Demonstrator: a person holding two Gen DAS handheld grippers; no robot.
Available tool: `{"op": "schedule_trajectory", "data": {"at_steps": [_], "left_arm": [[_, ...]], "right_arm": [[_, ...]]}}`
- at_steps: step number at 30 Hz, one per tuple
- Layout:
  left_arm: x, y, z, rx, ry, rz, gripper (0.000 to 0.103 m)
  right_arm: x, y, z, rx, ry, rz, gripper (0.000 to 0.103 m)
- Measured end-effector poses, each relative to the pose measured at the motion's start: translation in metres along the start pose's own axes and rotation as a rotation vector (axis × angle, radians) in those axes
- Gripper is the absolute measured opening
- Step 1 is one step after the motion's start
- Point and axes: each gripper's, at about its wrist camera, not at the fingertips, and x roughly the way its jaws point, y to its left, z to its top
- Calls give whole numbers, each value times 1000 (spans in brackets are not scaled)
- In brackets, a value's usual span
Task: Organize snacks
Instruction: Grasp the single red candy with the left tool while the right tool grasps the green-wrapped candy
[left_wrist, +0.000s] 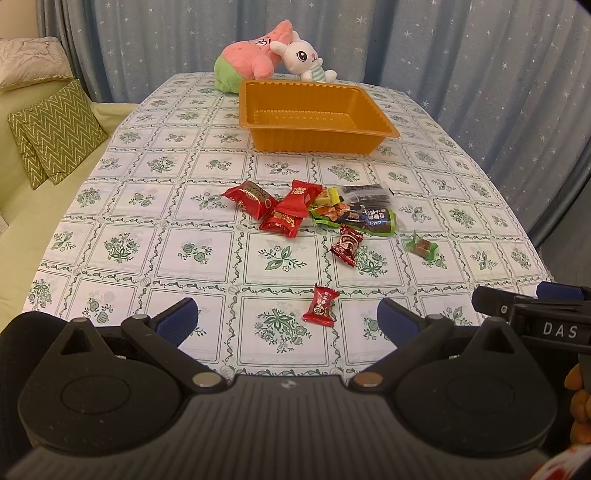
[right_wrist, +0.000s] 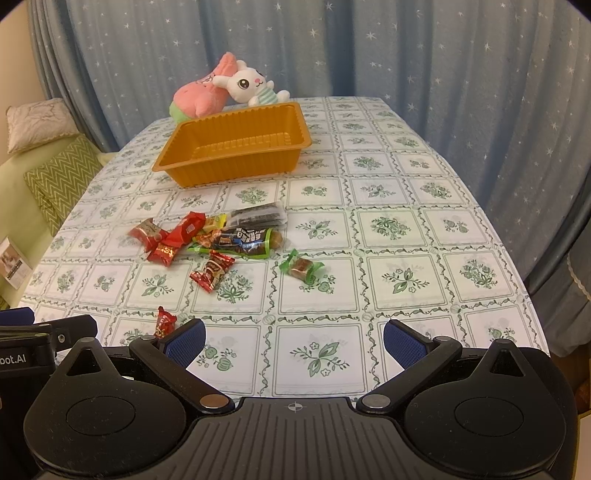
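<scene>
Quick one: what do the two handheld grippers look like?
Both match: left gripper and right gripper have matte black ribbed bodies, round black hubs, silver pivot pins and textured blue finger pads. White lettering marks their sides. No cables or sleeves clearly visible.

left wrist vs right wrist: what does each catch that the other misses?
Only the left wrist view shows a person's fingers at its right edge. Only the right wrist view shows a leaflet lying on the sofa. Both show the empty orange tray, the loose snacks, two plush toys, and both grippers, left gripper and right gripper, jaws open, holding nothing.
</scene>
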Motion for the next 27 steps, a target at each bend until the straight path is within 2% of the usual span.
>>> {"op": "schedule_trajectory", "data": {"at_steps": [2, 6, 9, 12, 15, 20, 25, 27], "left_arm": [[2, 0, -1, 0, 5, -6, 102], [14, 1, -2, 16, 30, -12, 93], [27, 2, -2, 30, 44, -18, 91], [43, -1, -4, 62, 56, -31, 84], [58, -3, -6, 88, 60, -83, 76], [82, -17, -6, 162, 83, -99, 67], [103, -26, -6, 206, 101, -96, 35], [106, -27, -7, 215, 103, -96, 33]], "right_arm": [[2, -3, -1, 6, 2, -4, 102], [10, -9, -2, 22, 13, -18, 102], [17, -13, -4, 32, 24, -23, 102], [25, -15, -5, 40, 34, -24, 102], [35, -17, -4, 44, 53, -20, 102], [49, -21, -3, 53, 73, -18, 102], [62, -26, 1, 59, 81, -7, 102], [67, -28, 2, 63, 84, -5, 102]]}}
